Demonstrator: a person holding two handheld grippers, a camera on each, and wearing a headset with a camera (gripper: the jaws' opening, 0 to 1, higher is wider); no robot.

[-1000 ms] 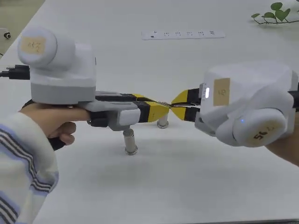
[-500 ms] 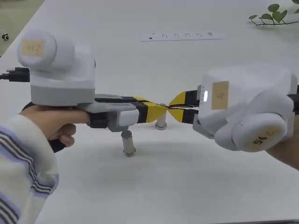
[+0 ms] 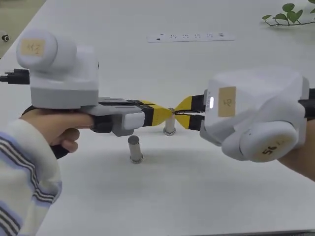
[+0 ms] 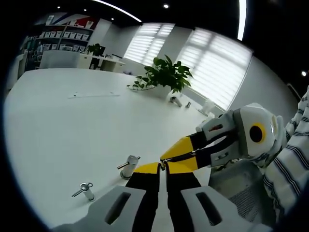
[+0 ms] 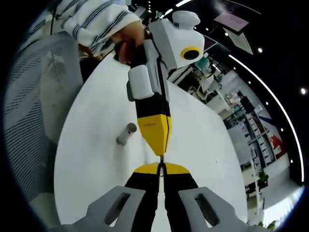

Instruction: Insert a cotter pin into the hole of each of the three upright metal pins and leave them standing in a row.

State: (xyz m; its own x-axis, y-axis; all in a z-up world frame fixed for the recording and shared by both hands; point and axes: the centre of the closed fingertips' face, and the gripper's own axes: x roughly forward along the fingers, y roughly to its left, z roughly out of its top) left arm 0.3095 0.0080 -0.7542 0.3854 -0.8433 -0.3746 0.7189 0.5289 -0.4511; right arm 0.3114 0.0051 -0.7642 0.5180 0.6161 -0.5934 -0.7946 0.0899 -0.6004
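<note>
My left gripper [image 3: 169, 112] and right gripper [image 3: 178, 112] meet tip to tip above the white table [image 3: 197, 187], both shut. A thin cotter pin [image 3: 173, 112] is pinched where the yellow tips touch. In the right gripper view it is a short dark sliver [image 5: 162, 160] between my right gripper [image 5: 161, 169] and the left gripper [image 5: 161, 151]. One upright metal pin [image 3: 135, 149] stands in front of the grippers; another [image 3: 170, 128] stands right under the tips. The left gripper view shows two metal pins [image 4: 129, 166] [image 4: 87, 191], each with a cotter pin through it.
A white power strip [image 3: 189, 36] lies at the far side of the table and a green plant [image 3: 290, 14] sits at the far right corner. A mesh office chair [image 5: 29, 96] stands beside the table. The table's near edge runs along the bottom of the head view.
Both grippers have stayed tip to tip on the cotter pin. The right gripper has edged slightly left and lower; the left gripper has barely moved.
</note>
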